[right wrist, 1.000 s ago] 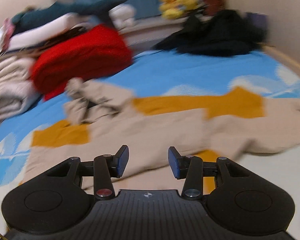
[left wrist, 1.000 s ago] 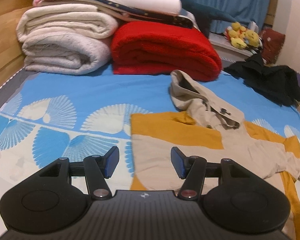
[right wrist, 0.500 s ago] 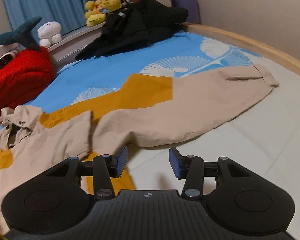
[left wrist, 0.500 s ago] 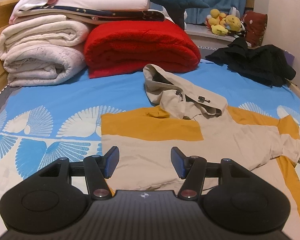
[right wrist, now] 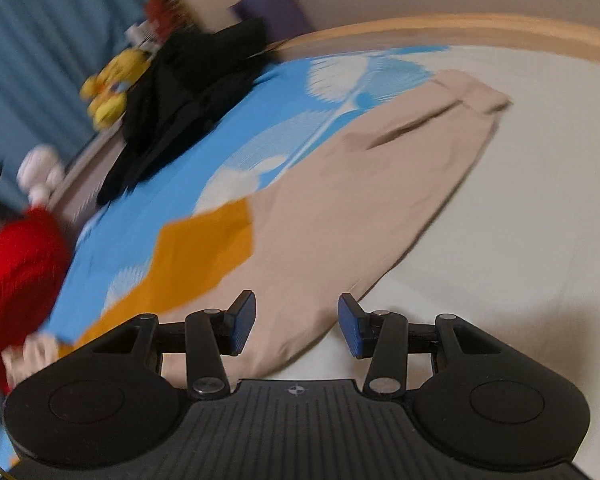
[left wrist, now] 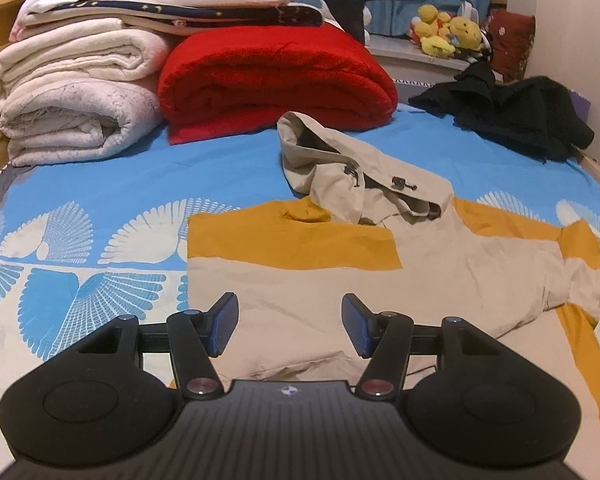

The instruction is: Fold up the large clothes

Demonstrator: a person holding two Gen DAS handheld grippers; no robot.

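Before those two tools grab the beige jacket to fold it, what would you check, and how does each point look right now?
1. Left tool open, holding nothing: ok.
2. Right tool open, holding nothing: ok.
3. Jacket body flat under the left tool: ok.
4. Sleeve stretched out ahead of the right tool: ok.
5. Hood flattened: not ok, it is bunched up.
6. Right view sharp enough to aim: not ok, it is blurred.

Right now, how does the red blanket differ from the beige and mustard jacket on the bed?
The red blanket is folded into a thick bundle; the jacket lies spread flat, one sleeve stretched out. The blanket is one colour; the jacket is two-toned, with a hood. Both rest on the blue sheet.
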